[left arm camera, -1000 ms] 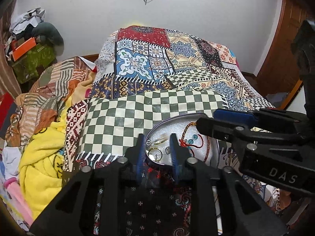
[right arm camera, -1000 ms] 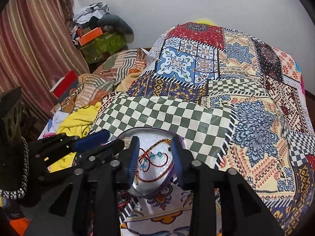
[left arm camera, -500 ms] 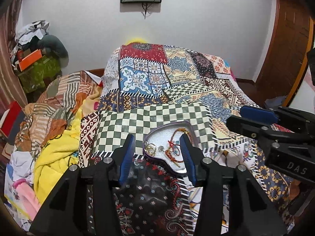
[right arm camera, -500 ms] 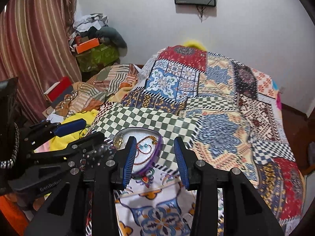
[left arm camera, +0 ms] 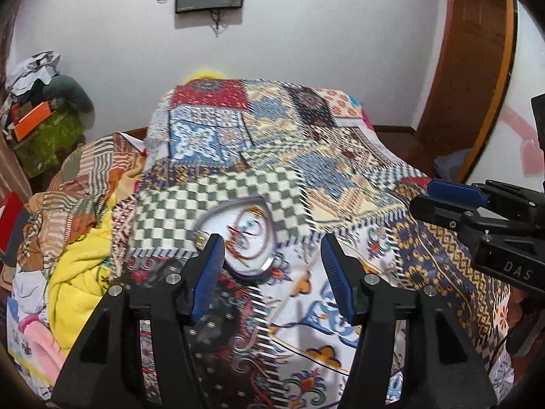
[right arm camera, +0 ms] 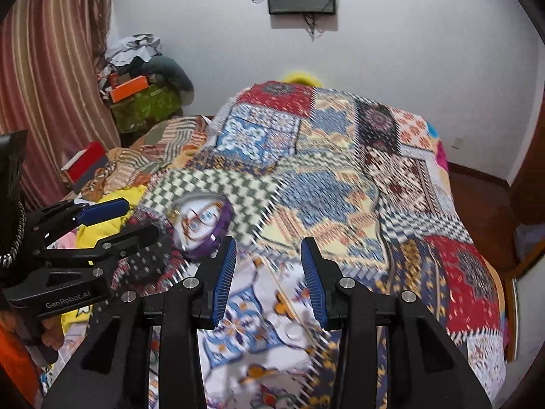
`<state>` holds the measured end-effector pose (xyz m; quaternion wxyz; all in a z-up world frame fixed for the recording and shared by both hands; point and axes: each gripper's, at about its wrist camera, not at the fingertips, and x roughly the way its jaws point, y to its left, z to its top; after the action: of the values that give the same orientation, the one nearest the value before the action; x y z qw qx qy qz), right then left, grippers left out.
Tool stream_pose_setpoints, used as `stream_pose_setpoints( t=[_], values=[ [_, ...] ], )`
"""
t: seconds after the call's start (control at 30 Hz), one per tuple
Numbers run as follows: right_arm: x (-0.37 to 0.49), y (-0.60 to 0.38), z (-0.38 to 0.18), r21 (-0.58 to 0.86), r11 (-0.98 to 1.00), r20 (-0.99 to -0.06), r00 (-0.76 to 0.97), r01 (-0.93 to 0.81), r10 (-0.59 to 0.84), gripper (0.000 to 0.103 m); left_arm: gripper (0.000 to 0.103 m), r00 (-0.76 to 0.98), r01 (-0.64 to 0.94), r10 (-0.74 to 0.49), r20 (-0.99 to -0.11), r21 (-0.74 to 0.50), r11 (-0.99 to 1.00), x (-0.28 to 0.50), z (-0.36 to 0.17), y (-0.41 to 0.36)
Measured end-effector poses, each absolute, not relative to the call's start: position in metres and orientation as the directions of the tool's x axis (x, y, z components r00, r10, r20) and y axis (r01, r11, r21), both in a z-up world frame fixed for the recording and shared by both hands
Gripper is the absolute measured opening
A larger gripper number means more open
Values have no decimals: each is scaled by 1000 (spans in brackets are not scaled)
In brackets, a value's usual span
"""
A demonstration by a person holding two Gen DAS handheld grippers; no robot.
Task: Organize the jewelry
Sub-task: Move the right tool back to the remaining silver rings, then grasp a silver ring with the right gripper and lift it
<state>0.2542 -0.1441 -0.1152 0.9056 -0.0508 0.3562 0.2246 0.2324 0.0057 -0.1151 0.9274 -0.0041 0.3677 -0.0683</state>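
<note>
A heart-shaped silver tray with a purple rim (left arm camera: 218, 212) lies on the patchwork bedspread (left arm camera: 340, 184). It holds a red cord necklace with blue beads (left arm camera: 243, 237) and a ring (left arm camera: 201, 237) at its left edge. My left gripper (left arm camera: 272, 276) is open and empty, raised above and behind the tray. The tray also shows in the right wrist view (right arm camera: 226, 220), left of my right gripper (right arm camera: 267, 277), which is open and empty above the bedspread. The image is blurred by motion.
A pile of clothes and a yellow cloth (left arm camera: 78, 272) lie left of the bed. Boxes and bags (right arm camera: 143, 102) are stacked in the far left corner by a striped curtain (right arm camera: 51, 68). A wooden door (left arm camera: 477, 78) stands at the right.
Both grippers have pulled back and up from the tray and opened wider. The tray now looks smaller and farther away, with the jewelry still in it.
</note>
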Motion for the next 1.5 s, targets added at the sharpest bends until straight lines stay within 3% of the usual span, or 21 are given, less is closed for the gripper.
stream_pose_setpoints(
  t=[0.8,1.17,1.27,1.5],
  values=[
    [241,-212,-183,138,932,-782,540,-335,310,36,58,516,297,-255,-818,-108,949,247,-201,-85],
    [240,-214,-201,147,927,-809,497,-345,313,36,28,476,322,-247,-844,-94,942,256,-224,-101],
    [243,-210,-204,147,922,-814,487,-357,318,36,12,477,326,-249,-843,-94,941,259,-226,-102],
    [250,-193,-211,151,908,-827,454,-391,333,36,10,506,298,-252,-825,-107,948,257,-220,-88]
  ],
)
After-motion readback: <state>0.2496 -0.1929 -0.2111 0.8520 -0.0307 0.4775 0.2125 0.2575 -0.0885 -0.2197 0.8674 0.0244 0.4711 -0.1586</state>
